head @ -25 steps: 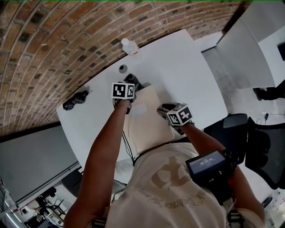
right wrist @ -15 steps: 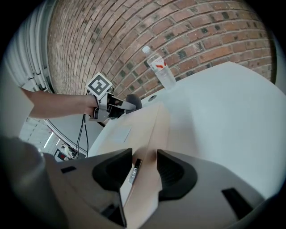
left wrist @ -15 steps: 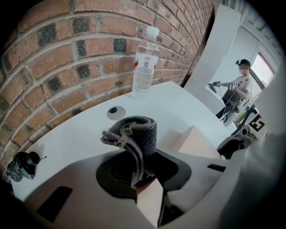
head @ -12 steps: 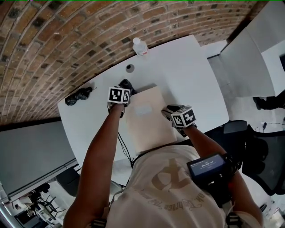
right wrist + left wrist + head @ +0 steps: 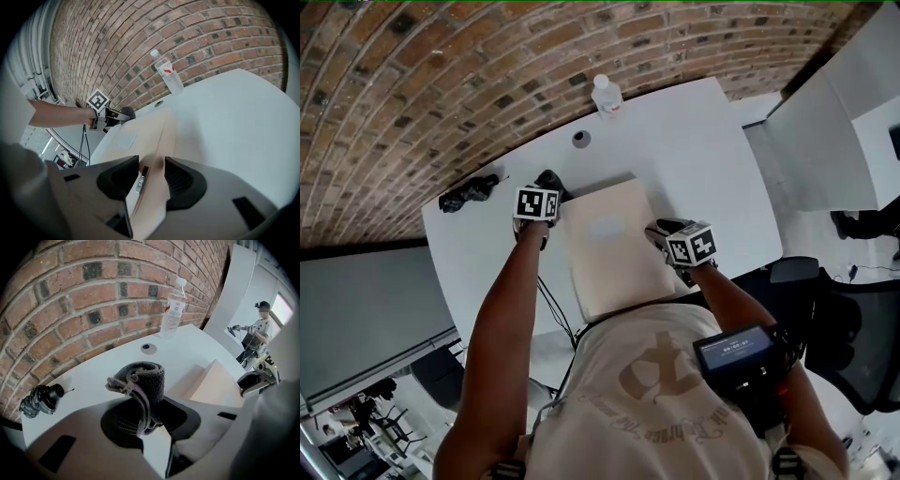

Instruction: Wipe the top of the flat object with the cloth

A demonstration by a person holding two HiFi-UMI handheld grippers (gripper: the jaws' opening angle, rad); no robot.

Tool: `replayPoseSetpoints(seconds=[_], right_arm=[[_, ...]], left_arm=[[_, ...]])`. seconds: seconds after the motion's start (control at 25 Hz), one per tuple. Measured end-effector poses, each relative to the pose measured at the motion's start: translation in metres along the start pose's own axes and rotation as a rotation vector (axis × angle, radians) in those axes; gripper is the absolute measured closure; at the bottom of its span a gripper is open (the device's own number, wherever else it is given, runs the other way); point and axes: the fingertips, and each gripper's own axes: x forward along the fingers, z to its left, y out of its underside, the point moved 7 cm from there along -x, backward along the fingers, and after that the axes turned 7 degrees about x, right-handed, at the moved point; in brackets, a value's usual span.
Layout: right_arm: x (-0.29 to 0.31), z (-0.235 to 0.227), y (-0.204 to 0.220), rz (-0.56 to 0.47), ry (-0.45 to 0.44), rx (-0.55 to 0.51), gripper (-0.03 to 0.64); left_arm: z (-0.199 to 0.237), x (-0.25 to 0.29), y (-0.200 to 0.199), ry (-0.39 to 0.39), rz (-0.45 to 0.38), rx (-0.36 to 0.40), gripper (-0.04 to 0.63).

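The left gripper (image 5: 143, 423) is clamped on a rolled grey cloth (image 5: 140, 383), just off the far left corner of the flat beige object (image 5: 614, 239) lying on the white desk (image 5: 694, 131). The right gripper (image 5: 152, 176) has its jaws closed on that object's right edge. A water bottle (image 5: 606, 95) stands at the desk's far edge.

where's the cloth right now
The cloth is bunched in the left gripper, at the left of the head view, just off the far left corner of the tan flat object.
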Motion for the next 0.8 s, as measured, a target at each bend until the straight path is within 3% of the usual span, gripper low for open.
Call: replayPoseSetpoints(seconds=[0.24, 0.48, 0.64, 0.8], right_arm=[[0.000, 0.001, 0.001, 0.002, -0.003, -0.018, 0.434], [0.002, 0.001, 0.001, -0.004, -0.009, -0.012, 0.434], [0.002, 0.000, 0.000, -0.005, -0.016, -0.011, 0.434], [0.003, 0.001, 0.001, -0.004, -0.020, -0.001, 0.434]], left_arm=[[0.016, -0.022, 0.015, -0.078, -0.008, 0.001, 0.494], [0.011, -0.054, 0.006, -0.120, -0.091, 0.030, 0.494], [-0.018, -0.062, -0.018, -0.037, -0.142, 0.066, 0.494], [-0.063, -0.057, -0.044, 0.136, -0.164, 0.092, 0.494]])
